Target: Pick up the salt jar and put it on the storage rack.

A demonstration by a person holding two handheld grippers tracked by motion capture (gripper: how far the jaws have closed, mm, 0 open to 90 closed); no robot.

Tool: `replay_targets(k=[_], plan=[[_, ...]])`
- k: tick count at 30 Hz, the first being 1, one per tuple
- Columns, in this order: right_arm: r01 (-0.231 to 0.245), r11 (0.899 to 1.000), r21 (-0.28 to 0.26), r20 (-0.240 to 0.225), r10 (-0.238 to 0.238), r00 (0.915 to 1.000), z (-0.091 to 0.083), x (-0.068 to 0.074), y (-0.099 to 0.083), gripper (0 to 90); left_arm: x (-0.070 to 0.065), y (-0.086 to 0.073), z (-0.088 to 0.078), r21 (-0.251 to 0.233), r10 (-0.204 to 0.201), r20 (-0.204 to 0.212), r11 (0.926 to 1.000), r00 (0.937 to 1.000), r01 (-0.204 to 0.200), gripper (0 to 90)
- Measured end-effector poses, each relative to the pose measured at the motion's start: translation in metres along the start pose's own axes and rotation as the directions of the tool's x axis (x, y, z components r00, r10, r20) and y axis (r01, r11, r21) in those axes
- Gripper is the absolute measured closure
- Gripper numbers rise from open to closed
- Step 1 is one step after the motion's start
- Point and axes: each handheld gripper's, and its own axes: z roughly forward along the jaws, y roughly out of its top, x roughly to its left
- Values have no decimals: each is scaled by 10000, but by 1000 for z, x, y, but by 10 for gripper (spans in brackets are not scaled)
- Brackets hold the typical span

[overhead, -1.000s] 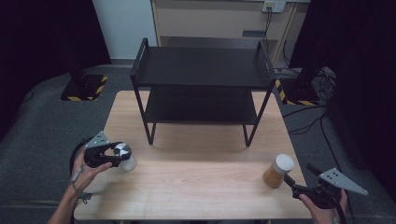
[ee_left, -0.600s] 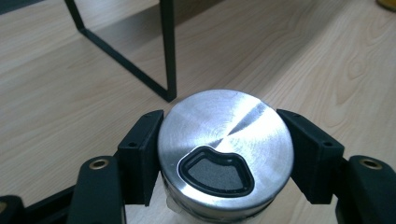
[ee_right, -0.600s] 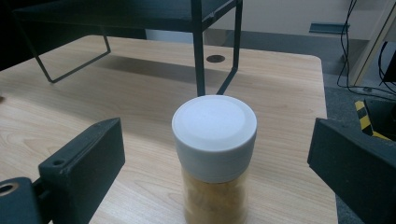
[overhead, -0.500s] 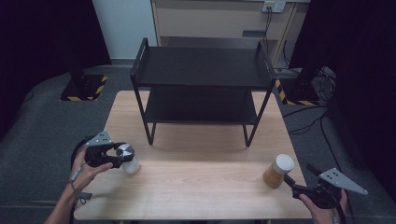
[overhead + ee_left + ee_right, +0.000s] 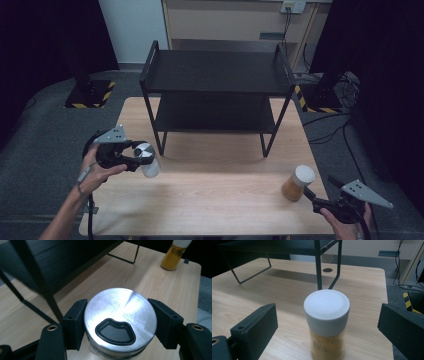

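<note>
Left tongs (image 5: 141, 159) clenched on a jar with a brushed metal lid (image 5: 120, 318), pads (image 5: 75, 323) pressing the lid's rim from both sides, jar hanging clear above the counter (image 5: 210, 195) near its left edge, just in front of the black two-tier shelf rack (image 5: 215, 80). Best to keep the grip firm and level, since smooth metal under flat pads could slip or twist. Worth lifting high enough to clear the rack's front left leg before carrying the jar toward a tier, and setting it down flat before releasing.

Right tongs (image 5: 327, 337) released, jaws standing wide on either side of the amber jar with a white cap (image 5: 326, 322), untouched, upright near the counter's right front corner. Sensible to centre on the cap before closing.
</note>
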Motion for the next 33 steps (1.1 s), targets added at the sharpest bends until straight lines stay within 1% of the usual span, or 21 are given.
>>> replay_targets(k=[5, 11, 17, 20, 25, 33], plan=[[-79, 9999, 66, -21, 79, 10000, 1, -1, 0, 24, 0, 22, -1, -52, 171, 267, 9998, 9995, -170, 335], [-81, 9999, 123, -80, 82, 9999, 2, -1, 1, 20, 3, 47, -6, -24, 440, 589, 9990, 9973, -440, 335], [-143, 9996, 247, -111, 146, 9998, 4, -1, 2, 18, 3, 72, -13, 64, 667, 733, 9977, 9951, -673, 335], [-138, 9996, 230, -127, 141, 9998, 4, -2, 1, 16, 3, 84, -16, 102, 779, 855, 9968, 9933, -790, 335], [-183, 9995, 243, -180, 187, 9997, 5, -3, 1, 15, 5, 105, -20, 126, 1028, 1123, 9944, 9883, -1048, 335], [-245, 9992, 313, -227, 252, 9994, 8, -4, 2, 15, 7, 138, -25, 81, 1440, 1258, 9892, 9815, -1462, 335]])
